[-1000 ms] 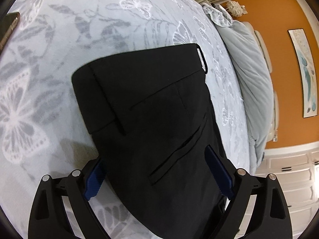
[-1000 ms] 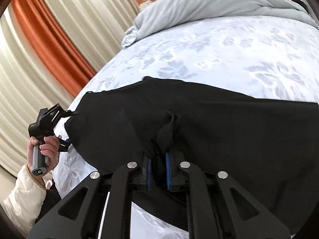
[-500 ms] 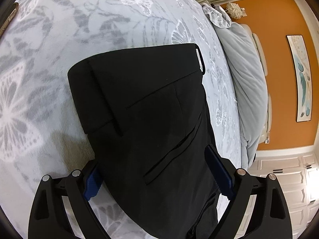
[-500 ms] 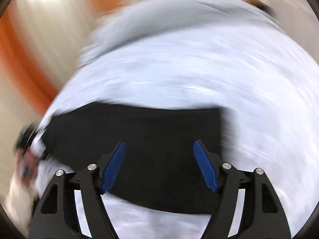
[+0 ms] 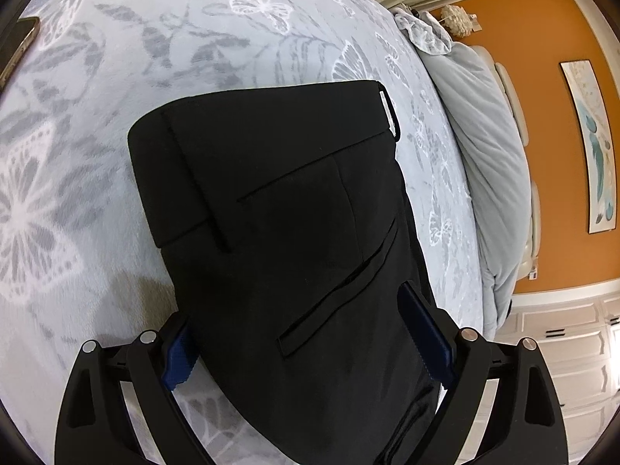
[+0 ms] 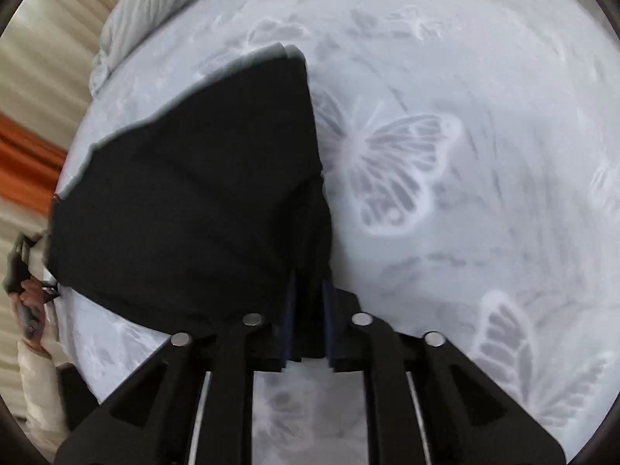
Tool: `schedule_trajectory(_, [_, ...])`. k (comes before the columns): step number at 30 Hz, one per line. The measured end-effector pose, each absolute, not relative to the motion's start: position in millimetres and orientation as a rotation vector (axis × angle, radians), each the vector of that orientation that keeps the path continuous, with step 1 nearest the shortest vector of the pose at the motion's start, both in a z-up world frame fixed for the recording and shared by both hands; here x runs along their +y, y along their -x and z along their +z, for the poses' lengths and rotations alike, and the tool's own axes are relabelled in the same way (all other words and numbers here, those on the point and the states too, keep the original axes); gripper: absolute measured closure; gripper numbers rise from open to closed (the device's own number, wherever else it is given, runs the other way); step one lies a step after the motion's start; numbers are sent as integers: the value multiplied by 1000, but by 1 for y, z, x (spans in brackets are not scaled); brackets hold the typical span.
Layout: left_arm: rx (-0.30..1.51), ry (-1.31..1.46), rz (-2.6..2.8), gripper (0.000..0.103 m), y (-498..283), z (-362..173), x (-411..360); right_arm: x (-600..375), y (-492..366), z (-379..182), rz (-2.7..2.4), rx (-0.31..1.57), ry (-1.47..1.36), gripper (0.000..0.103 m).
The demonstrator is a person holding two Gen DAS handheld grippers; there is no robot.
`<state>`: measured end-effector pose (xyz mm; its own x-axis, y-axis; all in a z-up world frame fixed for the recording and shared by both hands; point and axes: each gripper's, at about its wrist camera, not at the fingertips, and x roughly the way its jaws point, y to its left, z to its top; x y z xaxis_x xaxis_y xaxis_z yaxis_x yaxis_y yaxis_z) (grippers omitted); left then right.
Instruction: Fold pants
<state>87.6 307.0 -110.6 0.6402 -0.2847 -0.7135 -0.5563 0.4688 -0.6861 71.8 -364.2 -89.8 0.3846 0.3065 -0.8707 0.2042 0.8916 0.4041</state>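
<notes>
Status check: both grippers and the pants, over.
Left gripper open, straddling the pants at the waist end. Right gripper shut on a fold of fabric. Pants on the butterfly bedspread; nothing blocking.

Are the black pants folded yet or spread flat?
Partly folded: black pants show layered edges on the butterfly-print bedspread; right tongs pinch one bunched edge.

Orange wall [image 5: 542, 58], framed picture [image 5: 593, 147], white cabinets [image 5: 562, 333], butterfly bedspread [image 5: 116, 77], grey duvet [image 5: 492, 162].
</notes>
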Motion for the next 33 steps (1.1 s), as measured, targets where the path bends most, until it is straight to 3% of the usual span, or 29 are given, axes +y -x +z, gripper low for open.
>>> schedule_trajectory(2, [910, 1102, 195, 14, -88, -110, 307, -377, -62, -51, 36, 997, -500, 85])
schedule_trajectory(4, [910, 1109, 193, 14, -88, -111, 308, -378, -61, -35, 87, 919, -523, 87])
schedule_trajectory(8, [907, 1118, 194, 13, -88, -112, 309, -353, -100, -86, 134, 1101, -453, 93])
schedule_trajectory(9, [909, 1113, 193, 13, -88, -112, 310, -348, -115, -106, 77, 1152, -384, 103])
schedule_trajectory(11, [911, 1105, 191, 13, -89, -112, 309, -352, -125, -91, 48, 1022, -384, 103])
schedule_trajectory(15, [910, 1118, 176, 13, -88, -113, 312, -370, -120, -40, 72, 836, -449, 89])
schedule_trajectory(18, [907, 1138, 174, 13, -88, -115, 314, -378, -133, -50, 58, 887, -467, 54])
schedule_trajectory(19, [907, 1138, 176, 13, -87, -114, 314, -377, -143, -61, 27, 926, -441, 53])
schedule_trajectory(20, [907, 1137, 178, 13, -87, -114, 313, -373, -153, -75, 15, 976, -420, 54])
schedule_trajectory(22, [910, 1123, 181, 13, -87, -114, 313, -375, -184, -88, 47, 1026, -416, 85])
schedule_trajectory(27, [922, 1077, 188, 13, -91, -112, 308, -357, -208, -58, 53, 856, -319, 91])
schedule_trajectory(33, [920, 1059, 183, 13, -95, -112, 307, -394, -169, -50, -66, 901, -490, 87])
